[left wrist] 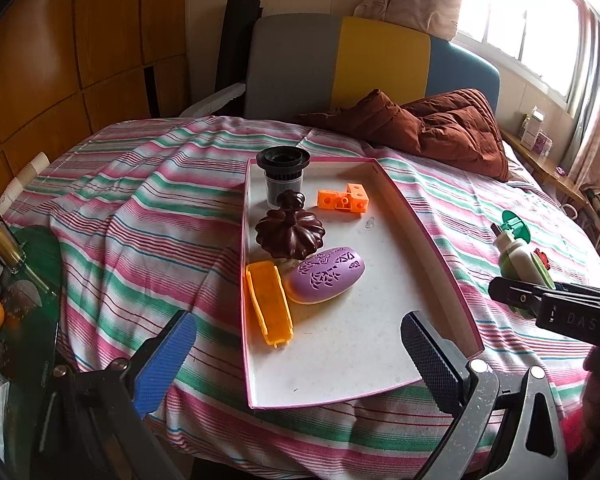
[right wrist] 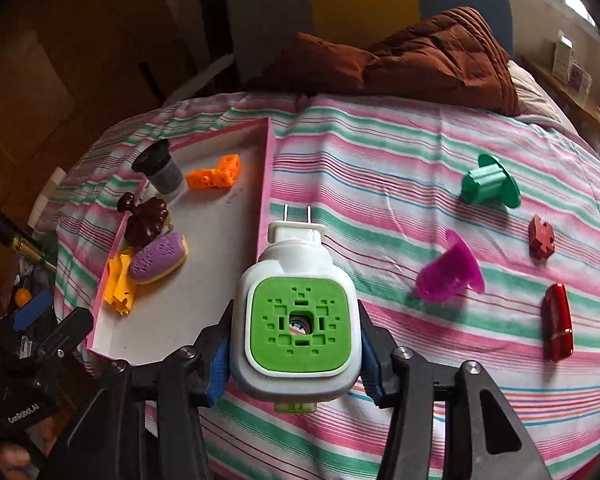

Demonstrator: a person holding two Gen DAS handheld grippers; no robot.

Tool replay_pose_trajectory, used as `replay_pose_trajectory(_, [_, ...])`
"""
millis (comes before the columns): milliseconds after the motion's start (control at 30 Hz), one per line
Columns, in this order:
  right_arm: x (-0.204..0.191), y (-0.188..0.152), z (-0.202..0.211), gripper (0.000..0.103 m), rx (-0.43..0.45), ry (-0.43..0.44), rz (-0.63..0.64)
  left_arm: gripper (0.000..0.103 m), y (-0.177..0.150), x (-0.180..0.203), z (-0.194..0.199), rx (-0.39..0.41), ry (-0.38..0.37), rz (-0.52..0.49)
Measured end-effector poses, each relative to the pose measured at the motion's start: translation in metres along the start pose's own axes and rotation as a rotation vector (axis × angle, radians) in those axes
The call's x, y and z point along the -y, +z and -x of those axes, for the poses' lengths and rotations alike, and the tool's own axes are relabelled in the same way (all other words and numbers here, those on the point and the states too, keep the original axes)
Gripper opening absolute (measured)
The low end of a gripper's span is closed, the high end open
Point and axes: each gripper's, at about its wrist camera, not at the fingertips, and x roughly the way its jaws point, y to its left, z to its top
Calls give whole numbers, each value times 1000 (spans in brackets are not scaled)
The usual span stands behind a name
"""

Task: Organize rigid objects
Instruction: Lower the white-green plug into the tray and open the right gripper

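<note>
A white tray with a pink rim [left wrist: 428, 240] [right wrist: 266, 168] lies on the striped bedcover. It holds a black cup [left wrist: 284, 172], a brown knob [left wrist: 290, 232], orange blocks [left wrist: 342, 198], a purple oval case [left wrist: 326, 274] and an orange bar [left wrist: 270, 306]. My left gripper [left wrist: 296, 354] is open and empty above the tray's near end. My right gripper [right wrist: 294, 354] is shut on a white and green plug-in device [right wrist: 298, 316], held above the cover just right of the tray; it also shows in the left wrist view [left wrist: 518, 258].
On the cover right of the tray lie a green spool [right wrist: 490, 186], a magenta cone piece [right wrist: 450, 270], a dark red puzzle piece [right wrist: 542, 238] and a red lipstick-like case [right wrist: 558, 322]. A brown quilt [left wrist: 436, 128] lies at the back. A cluttered stand [left wrist: 16, 280] is at the left.
</note>
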Motion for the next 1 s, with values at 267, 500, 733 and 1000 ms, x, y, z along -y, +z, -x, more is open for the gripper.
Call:
replay_pose_trajectory(267, [-53, 22, -20, 52, -2, 11, 153, 103, 2, -8, -1, 1, 4, 15])
replay_pose_trajectory(500, [-75, 42, -58, 52, -48, -26, 227, 103, 3, -18, -4, -2, 18, 29])
replay_pose_trajectory(733, [-83, 56, -100, 52, -93, -110, 295, 103, 2, -22, -7, -9, 24, 34])
replay_pose_trajectory(1000, [-90, 60, -116, 52, -99, -139, 336, 103, 1, -25, -7, -13, 31, 37])
